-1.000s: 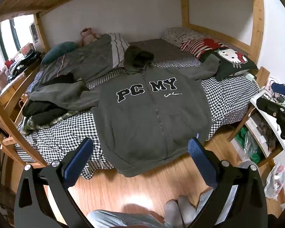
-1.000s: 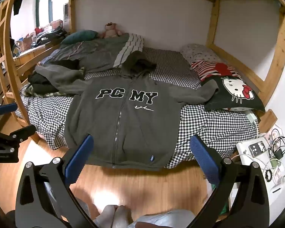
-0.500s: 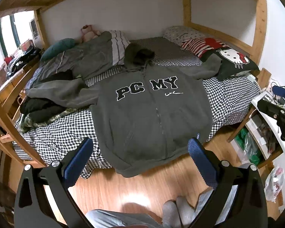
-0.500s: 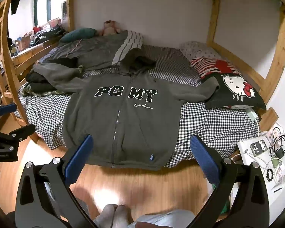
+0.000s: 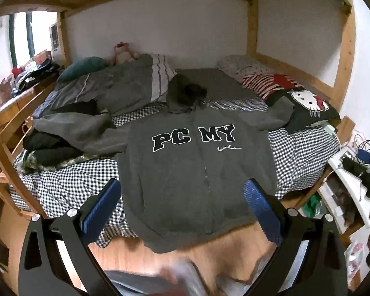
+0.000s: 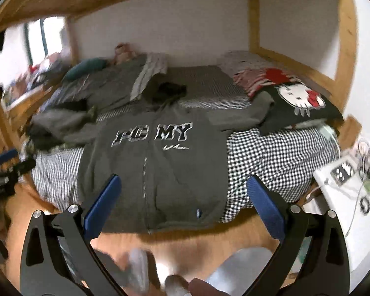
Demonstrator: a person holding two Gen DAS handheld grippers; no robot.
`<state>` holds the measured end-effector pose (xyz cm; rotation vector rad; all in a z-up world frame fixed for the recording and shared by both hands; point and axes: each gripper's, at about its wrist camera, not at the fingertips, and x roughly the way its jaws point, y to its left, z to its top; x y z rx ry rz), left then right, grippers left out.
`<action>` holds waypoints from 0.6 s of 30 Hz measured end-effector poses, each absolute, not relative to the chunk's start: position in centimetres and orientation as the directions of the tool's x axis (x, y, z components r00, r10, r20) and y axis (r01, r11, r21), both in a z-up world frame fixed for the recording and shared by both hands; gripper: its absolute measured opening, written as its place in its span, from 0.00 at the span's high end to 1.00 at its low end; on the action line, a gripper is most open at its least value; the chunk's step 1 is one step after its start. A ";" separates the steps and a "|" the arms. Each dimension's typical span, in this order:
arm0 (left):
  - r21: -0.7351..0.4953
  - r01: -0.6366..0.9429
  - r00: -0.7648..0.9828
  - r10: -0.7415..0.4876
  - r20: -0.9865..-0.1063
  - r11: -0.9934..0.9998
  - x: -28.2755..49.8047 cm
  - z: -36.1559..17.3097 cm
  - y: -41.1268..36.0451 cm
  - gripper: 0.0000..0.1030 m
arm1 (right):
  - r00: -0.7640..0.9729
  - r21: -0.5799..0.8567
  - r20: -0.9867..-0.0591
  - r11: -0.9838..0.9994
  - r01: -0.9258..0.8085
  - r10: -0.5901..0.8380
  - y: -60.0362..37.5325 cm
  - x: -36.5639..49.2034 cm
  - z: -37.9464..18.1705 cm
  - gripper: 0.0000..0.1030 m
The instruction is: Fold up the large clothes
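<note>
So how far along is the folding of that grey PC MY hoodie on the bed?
Barely begun. Done: the hoodie lies spread face up on the checkered bed, zipped, sleeves out to the sides, hem hanging over the edge. In hand: nothing; the left gripper and right gripper are both open, short of the fabric. Left: every fold, sleeves and body alike. The pile of dark clothes beside it also looks unfolded.

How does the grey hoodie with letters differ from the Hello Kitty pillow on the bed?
The hoodie is grey with the letters "PC MY"; the Hello Kitty pillow is black with a white cat face. The hoodie lies flat, its hem hanging over the bed edge; the pillow sits plump near the wooden frame. Both rest on the checkered sheet.
</note>
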<state>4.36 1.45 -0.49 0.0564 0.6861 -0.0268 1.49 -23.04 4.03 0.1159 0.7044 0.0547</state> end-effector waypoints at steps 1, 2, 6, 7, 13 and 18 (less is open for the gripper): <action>0.035 0.056 0.774 -0.021 -0.633 0.998 4.7 -0.9 1.5 0.04 | 0.762 0.159 -0.641 0.987 0.006 0.098 -23.9 1.6 3.6 0.03; 0.006 0.071 0.762 -0.050 -0.645 0.997 5.4 -1.7 1.7 0.04 | 0.762 0.178 -0.640 0.984 0.021 0.100 -24.5 1.8 3.3 0.03; -0.088 0.090 0.707 -0.127 -0.696 0.992 9.2 -5.0 1.9 0.04 | 0.767 0.250 -0.634 0.964 0.087 0.095 -27.8 4.0 1.2 0.03; -0.102 0.108 0.696 -0.149 -0.702 0.989 10.3 -5.9 1.6 0.04 | 0.775 0.253 -0.626 0.963 0.093 0.090 -28.6 5.0 0.4 0.03; -0.225 0.183 0.583 -0.290 -0.759 0.957 21.4 -12.7 -3.6 0.04 | 0.824 0.299 -0.565 0.943 0.144 0.053 -33.1 11.9 -4.6 0.03; -0.321 0.310 0.513 -0.442 -0.736 0.895 29.7 -16.9 -11.0 0.04 | 0.813 0.430 -0.576 0.879 0.208 0.089 -38.1 18.8 -7.8 0.03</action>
